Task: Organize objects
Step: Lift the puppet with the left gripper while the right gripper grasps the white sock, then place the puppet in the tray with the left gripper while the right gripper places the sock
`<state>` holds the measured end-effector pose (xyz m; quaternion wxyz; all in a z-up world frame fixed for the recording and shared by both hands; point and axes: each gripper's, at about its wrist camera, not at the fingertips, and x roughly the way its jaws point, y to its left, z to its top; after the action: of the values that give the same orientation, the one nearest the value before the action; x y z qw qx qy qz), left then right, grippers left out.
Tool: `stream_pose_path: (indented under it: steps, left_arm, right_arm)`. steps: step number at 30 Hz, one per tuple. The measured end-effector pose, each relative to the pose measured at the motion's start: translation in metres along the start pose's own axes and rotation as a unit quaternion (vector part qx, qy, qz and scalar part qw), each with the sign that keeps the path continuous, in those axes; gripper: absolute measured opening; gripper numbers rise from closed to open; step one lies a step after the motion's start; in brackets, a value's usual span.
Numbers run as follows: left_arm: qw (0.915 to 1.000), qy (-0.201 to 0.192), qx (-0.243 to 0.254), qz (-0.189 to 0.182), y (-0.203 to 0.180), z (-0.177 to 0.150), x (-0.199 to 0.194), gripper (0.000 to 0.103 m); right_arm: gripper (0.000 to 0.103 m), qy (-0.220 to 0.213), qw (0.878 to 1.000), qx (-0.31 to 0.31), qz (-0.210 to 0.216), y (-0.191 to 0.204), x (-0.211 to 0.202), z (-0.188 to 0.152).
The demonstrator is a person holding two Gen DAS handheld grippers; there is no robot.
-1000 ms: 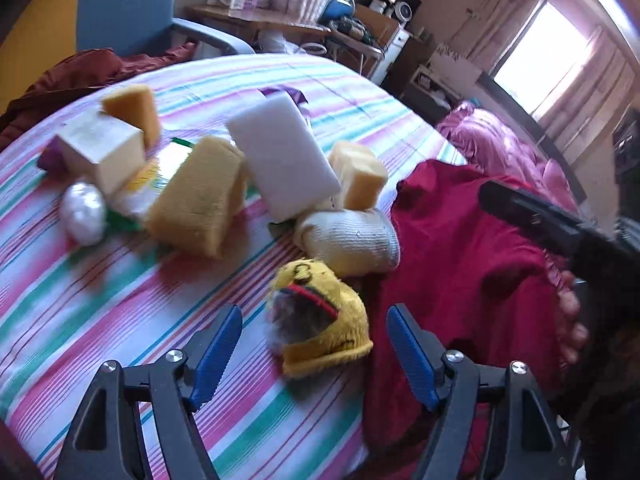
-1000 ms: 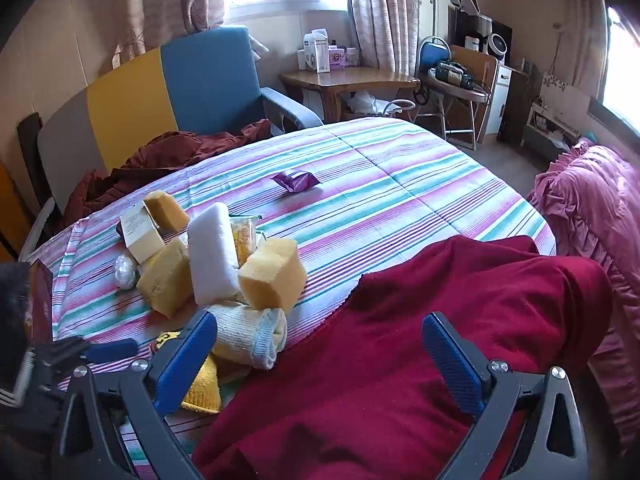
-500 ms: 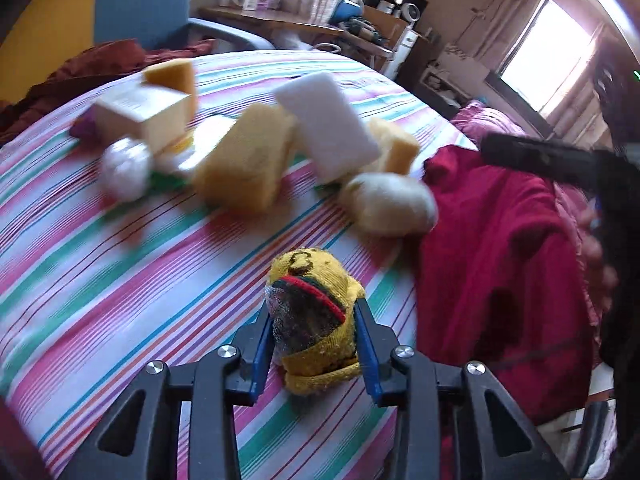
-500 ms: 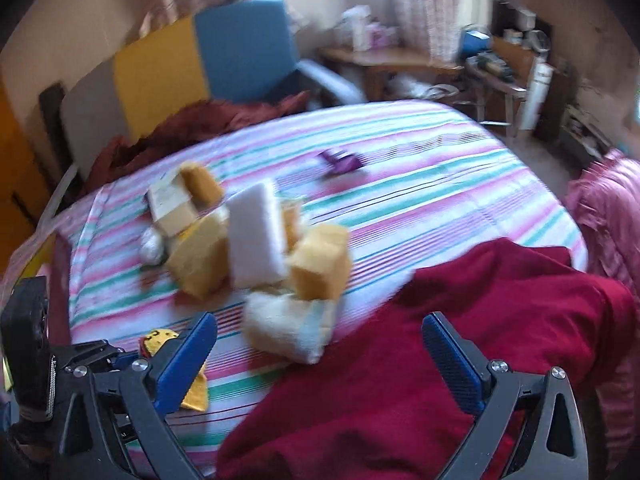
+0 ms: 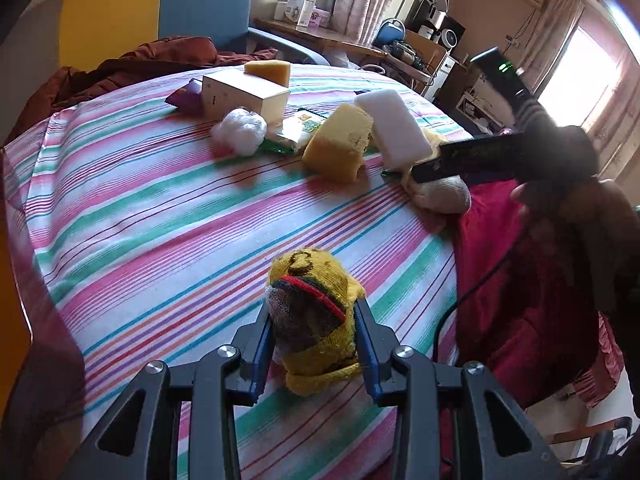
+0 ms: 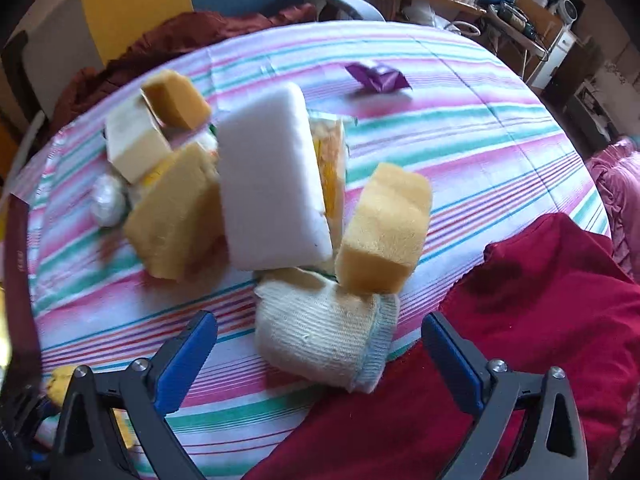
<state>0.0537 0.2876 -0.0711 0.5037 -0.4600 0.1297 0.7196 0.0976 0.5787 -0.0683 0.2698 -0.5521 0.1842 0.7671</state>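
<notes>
Left gripper [image 5: 314,344]: jaws clamped on both sides of the yellow sock [image 5: 312,316], at 6 o'clock over the striped cloth [image 5: 160,216]. Right gripper [image 6: 320,352]: jaws wide and closing, pads not touching the white sock [image 6: 324,340] between them. White sponge [image 6: 272,184] and yellow sponges [image 6: 384,232] lie at 12 o'clock of that sock.

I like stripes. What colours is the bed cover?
Bed cover: pink, green, white stripes, best in left wrist view.
</notes>
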Motion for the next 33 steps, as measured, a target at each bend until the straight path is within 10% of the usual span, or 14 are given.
stream_pose_path:
  steps: [2,20,33]
  left_arm:
    - [1.0,-0.003,0.0,0.0,-0.001,-0.001,0.0,0.037]
    - [0.9932,-0.095,-0.057,0.037,0.026,-0.019,-0.089,0.037]
    - [0.9502,-0.181,-0.2,0.155,0.118,-0.074,-0.186,0.037]
  right_arm:
    - [0.072,0.012,1.0,0.004,-0.002,-0.003,0.006,-0.005]
    - [0.07,-0.059,0.978,-0.138,0.145,0.086,-0.06,-0.064]
    - [0.07,-0.105,0.925,-0.284,0.229,0.221,-0.103,-0.078]
